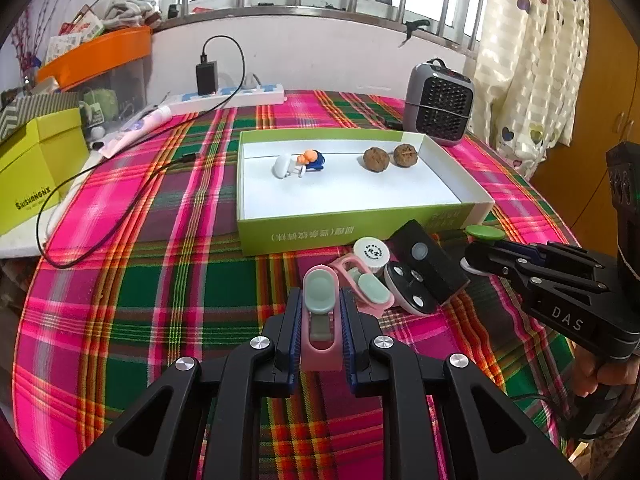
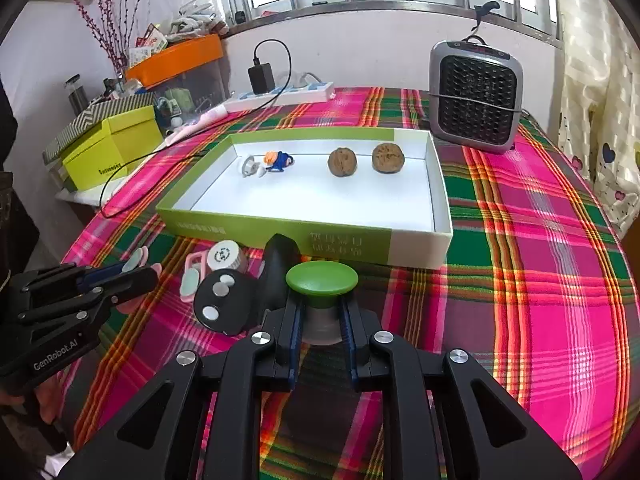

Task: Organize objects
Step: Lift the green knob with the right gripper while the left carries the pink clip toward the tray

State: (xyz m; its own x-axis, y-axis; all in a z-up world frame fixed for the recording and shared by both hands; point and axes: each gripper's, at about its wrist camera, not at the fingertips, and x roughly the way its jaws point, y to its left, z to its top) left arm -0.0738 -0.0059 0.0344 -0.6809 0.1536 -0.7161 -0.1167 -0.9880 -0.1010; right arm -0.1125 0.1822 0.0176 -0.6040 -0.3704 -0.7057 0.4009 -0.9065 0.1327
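My left gripper (image 1: pixel 320 312) is shut on a pink clip with a pale green pad (image 1: pixel 319 300), held over the plaid cloth just in front of the green-walled box (image 1: pixel 320 236). A second pink clip (image 1: pixel 370 286), a white round cap (image 1: pixel 371 254), a black round piece (image 1: pixel 410 288) and a black block (image 1: pixel 428 260) lie beside it. My right gripper (image 2: pixel 322 320) is shut on the clear stem of a green-capped knob (image 2: pixel 322 278), close to the box's front wall (image 2: pixel 280 236). In the box lie two walnuts (image 2: pixel 342 162) and a small blue and orange figure (image 2: pixel 276 160).
A grey heater (image 2: pixel 476 94) stands behind the box at the right. A power strip with a black charger (image 2: pixel 262 76) and its cable lie at the back. A yellow-green box (image 2: pixel 112 148) sits at the left edge, and a curtain (image 1: pixel 532 60) hangs right.
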